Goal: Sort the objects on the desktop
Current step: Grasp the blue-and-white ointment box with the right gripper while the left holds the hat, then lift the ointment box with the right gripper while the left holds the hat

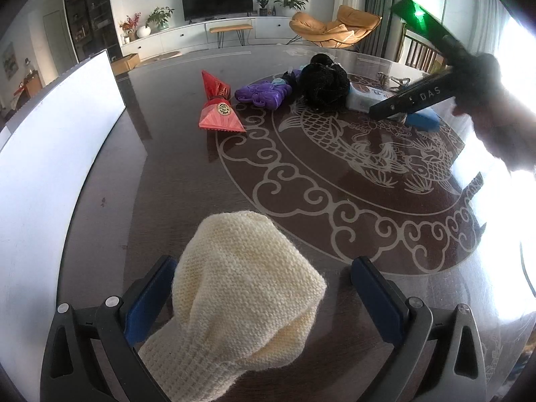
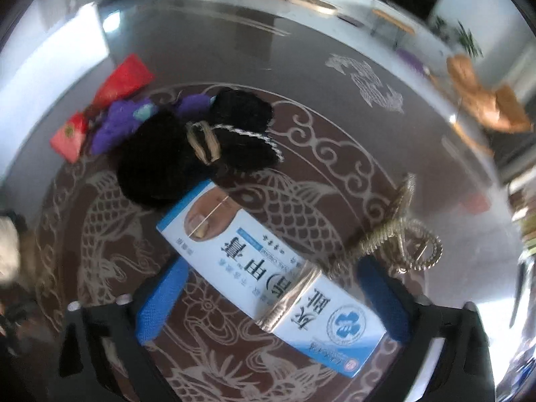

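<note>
Dark glossy tabletop with a pale engraved fish-and-cloud medallion carries everything, and a living room with a television and an orange lounge chair lies beyond its far edge. Along the left edge stands a white flat board.

Largest of the loose things, a cream knitted wool hat sits at the near edge between the spread jaws of the left gripper; its left pad seems to touch the knit, the right pad stands clear.

Towards the far edge lies a cluster: a black fluffy knitted piece, a purple moulded plastic toy and a red foil packet.

A white-and-blue cardboard medicine box lies on the medallion, its long axis running diagonally across the gap of the right gripper. Those jaws stand apart, neither pad pressing it. A gold wire hair clip rests just beside the box.

I judge the right hand far nearer the box; squaring the jaws to its narrow sides is what the grasp needs.
</note>
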